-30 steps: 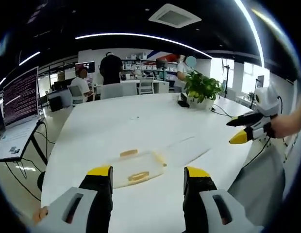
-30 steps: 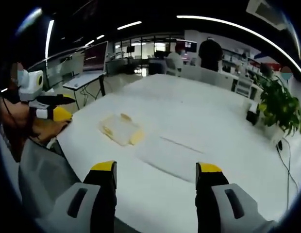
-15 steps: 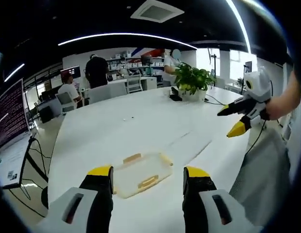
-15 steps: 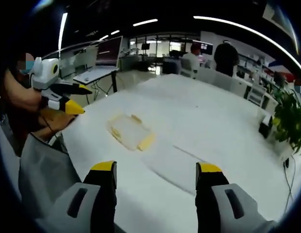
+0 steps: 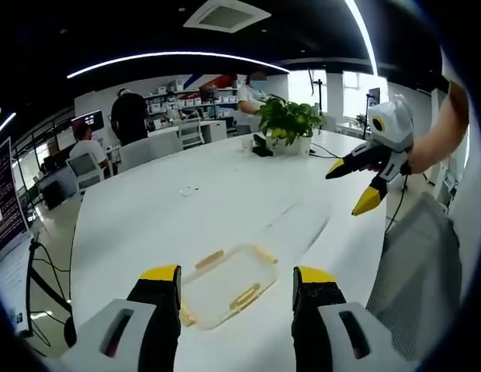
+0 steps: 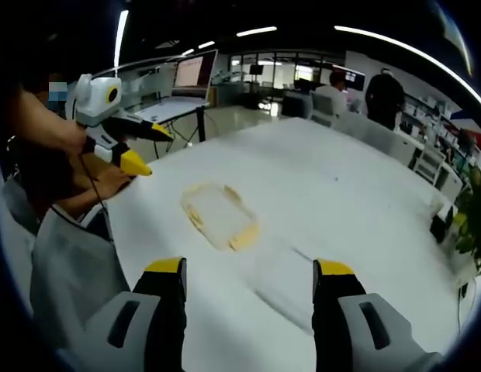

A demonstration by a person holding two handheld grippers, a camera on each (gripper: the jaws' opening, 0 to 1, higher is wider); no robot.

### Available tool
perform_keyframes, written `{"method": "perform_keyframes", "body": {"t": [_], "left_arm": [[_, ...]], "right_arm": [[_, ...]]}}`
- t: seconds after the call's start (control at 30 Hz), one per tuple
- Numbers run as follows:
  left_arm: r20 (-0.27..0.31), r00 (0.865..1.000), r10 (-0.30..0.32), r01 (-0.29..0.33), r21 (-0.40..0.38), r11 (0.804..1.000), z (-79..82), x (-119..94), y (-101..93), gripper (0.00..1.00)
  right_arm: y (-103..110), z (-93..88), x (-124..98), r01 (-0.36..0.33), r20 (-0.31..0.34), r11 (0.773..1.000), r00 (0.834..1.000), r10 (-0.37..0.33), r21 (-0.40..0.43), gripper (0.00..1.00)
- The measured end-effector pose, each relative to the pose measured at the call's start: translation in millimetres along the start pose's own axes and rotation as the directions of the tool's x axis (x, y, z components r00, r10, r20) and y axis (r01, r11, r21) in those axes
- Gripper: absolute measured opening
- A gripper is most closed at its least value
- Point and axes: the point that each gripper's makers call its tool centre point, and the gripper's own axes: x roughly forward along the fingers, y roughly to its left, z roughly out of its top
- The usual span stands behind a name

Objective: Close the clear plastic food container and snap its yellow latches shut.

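A clear plastic food container (image 5: 227,284) with yellow latches lies flat on the white table (image 5: 186,209), just ahead of my left gripper (image 5: 236,277), whose jaws stand wide apart and hold nothing. Beyond it a clear flat lid (image 5: 299,225) rests on the table. My right gripper (image 5: 353,184) comes in from the right, held above the table edge. In the right gripper view the container (image 6: 219,215) sits ahead and left of my open right gripper (image 6: 250,273), with the lid (image 6: 285,273) between its jaws. The left gripper (image 6: 143,149) hovers at the left, jaws apart.
A potted plant (image 5: 285,122) and a dark device stand at the table's far end. People sit and stand at desks (image 5: 132,124) behind. A laptop on a stand (image 6: 190,81) is beside the table. Grey cloth (image 6: 70,263) hangs over the near table edge.
Both views have shifted with the hands. The container now lies closer to my left gripper, and the right gripper sits higher and nearer in the left gripper view. Both stay open.
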Motion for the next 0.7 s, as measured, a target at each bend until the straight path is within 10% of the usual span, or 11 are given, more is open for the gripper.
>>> {"method": "perform_keyframes", "body": {"t": [0.7], "left_arm": [[-0.125,0.981,-0.149,0.164,0.121,0.979,-14.5,24.3,10.6,0.54]], "right_arm": [[11.0,13.0,43.2,-0.178,-0.074,0.962,0.983,0.166,-0.205,0.63]]}}
